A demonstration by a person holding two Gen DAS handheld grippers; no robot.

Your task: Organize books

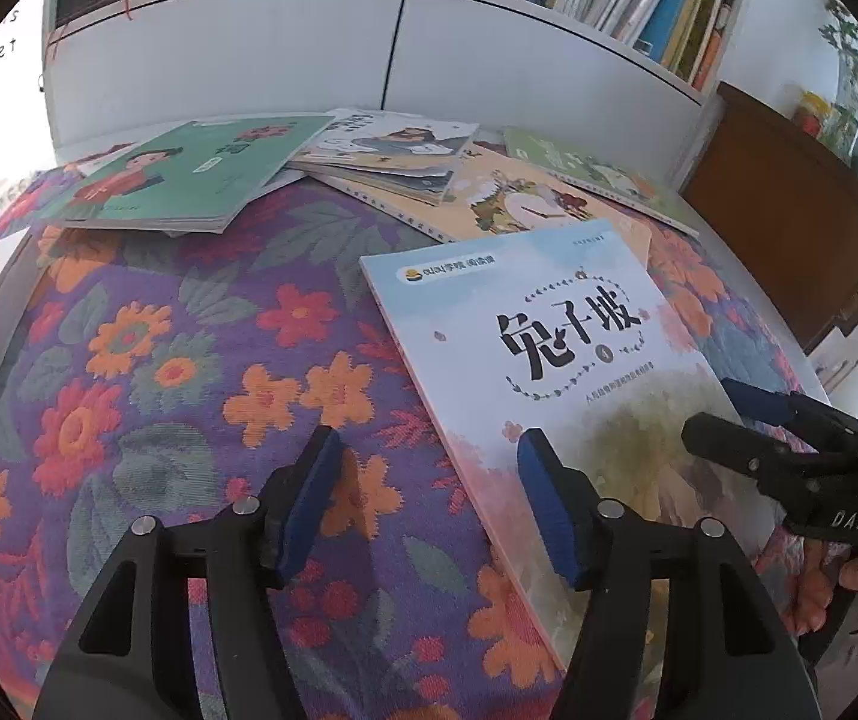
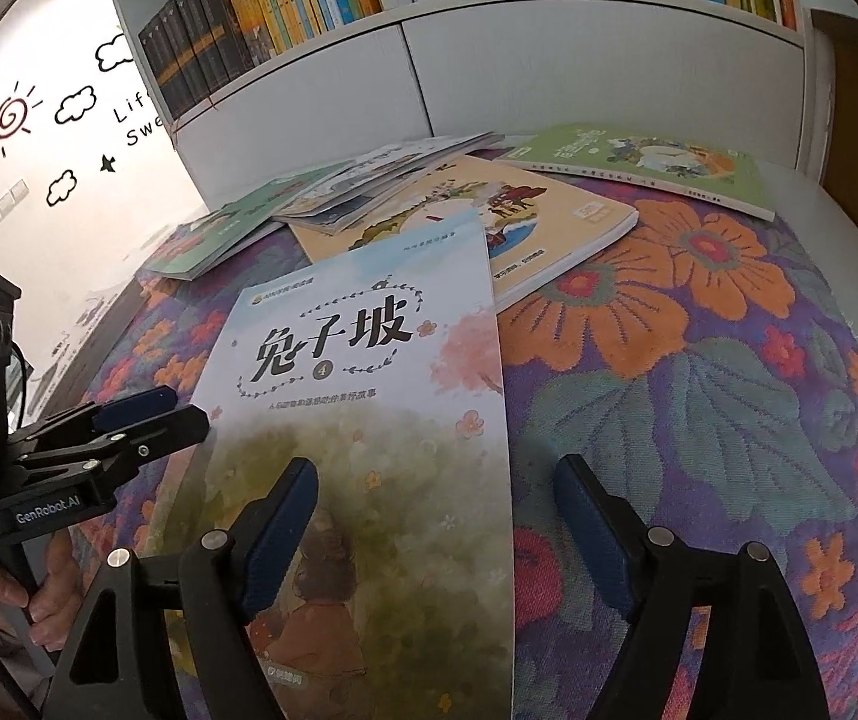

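A pale blue book (image 1: 549,360) with a black title lies flat on the floral cloth (image 1: 189,360). My left gripper (image 1: 429,504) is open. The book's left edge runs between its blue pads, and the right pad hovers over the cover. In the right wrist view the same book (image 2: 369,390) has its right edge between the fingers of my open right gripper (image 2: 438,531), whose left pad is above the cover. Each gripper also shows in the other's view, the right gripper (image 1: 735,417) at the book's right side and the left gripper (image 2: 159,414) at its left.
Behind the book lie a green book (image 1: 189,180), a pile of thin books (image 1: 387,150), a yellow book (image 1: 519,198) and a light green one (image 1: 597,174). A white bookshelf (image 2: 309,90) packed with upright books stands beyond. Brown wooden furniture (image 1: 789,198) is at the right.
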